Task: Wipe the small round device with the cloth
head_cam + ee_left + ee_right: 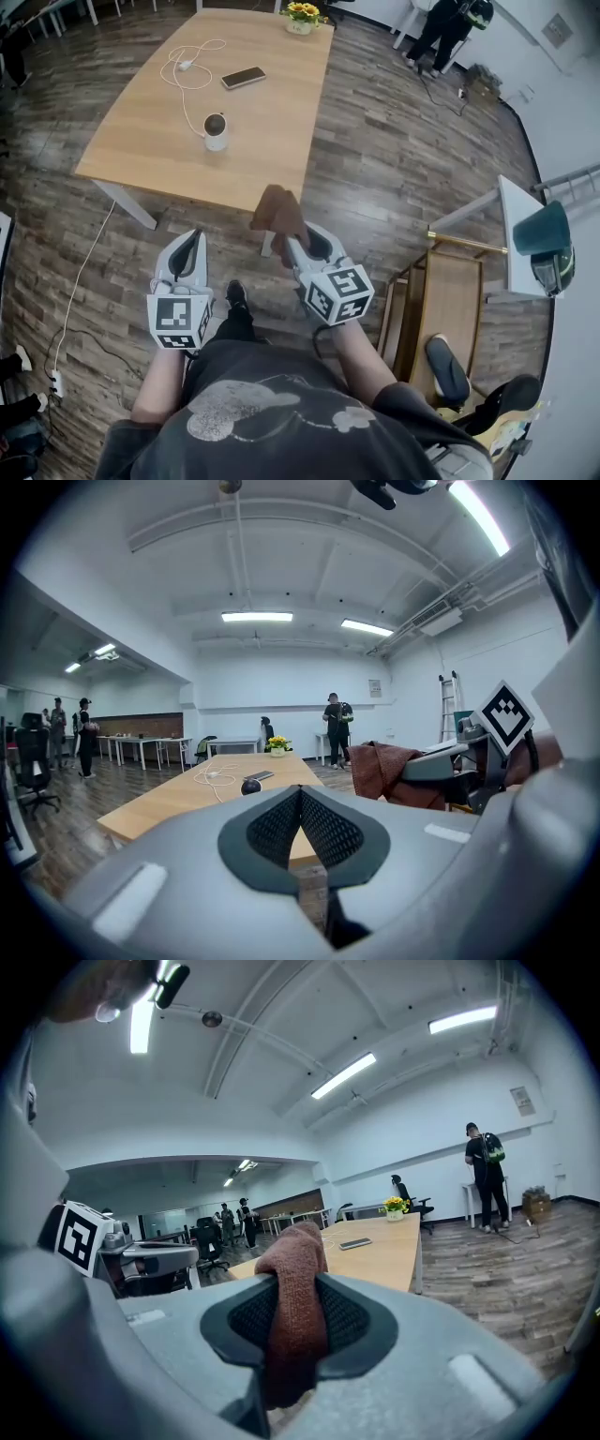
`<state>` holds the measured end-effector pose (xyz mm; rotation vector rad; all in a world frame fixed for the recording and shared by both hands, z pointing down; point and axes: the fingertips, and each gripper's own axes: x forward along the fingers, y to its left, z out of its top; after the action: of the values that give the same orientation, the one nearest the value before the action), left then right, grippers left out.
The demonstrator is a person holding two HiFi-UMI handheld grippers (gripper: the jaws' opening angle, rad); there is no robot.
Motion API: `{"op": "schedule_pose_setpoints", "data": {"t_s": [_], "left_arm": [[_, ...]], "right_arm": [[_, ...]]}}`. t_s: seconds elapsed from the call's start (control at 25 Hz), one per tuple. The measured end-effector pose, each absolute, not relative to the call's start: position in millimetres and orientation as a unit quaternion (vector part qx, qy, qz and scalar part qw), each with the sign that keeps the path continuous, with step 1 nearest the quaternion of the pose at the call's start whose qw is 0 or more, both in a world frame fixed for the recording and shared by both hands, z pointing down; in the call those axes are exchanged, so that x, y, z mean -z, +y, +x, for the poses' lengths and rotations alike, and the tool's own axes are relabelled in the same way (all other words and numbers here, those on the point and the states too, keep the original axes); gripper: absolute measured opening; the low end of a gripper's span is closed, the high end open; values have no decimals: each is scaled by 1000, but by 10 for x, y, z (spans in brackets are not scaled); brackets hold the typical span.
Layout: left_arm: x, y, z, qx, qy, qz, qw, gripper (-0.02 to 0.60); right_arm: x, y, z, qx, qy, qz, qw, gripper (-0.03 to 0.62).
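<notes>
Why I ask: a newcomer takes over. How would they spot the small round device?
Find the long wooden table ahead. Toward its near edge stands the small round device, at the end of a white cable. Unlike the flat dark phone behind it, it is upright, white, dark-topped.

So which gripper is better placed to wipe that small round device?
The right gripper: its jaws clamp the brown cloth. The left gripper is shut, empty. Both hang short of the device on the table.
</notes>
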<state>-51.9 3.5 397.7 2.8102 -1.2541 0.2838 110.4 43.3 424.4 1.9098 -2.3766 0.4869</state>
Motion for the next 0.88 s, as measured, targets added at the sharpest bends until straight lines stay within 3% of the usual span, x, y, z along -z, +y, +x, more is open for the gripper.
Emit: {"op": "schedule_pose_setpoints", "data": {"t_s": [0.88], "left_arm": [[-4082,-1737,-212,-97,-386,917,41,18]], "right_arm": [[-4275,-1353,1293,-173,-757,628,54,81]]}}
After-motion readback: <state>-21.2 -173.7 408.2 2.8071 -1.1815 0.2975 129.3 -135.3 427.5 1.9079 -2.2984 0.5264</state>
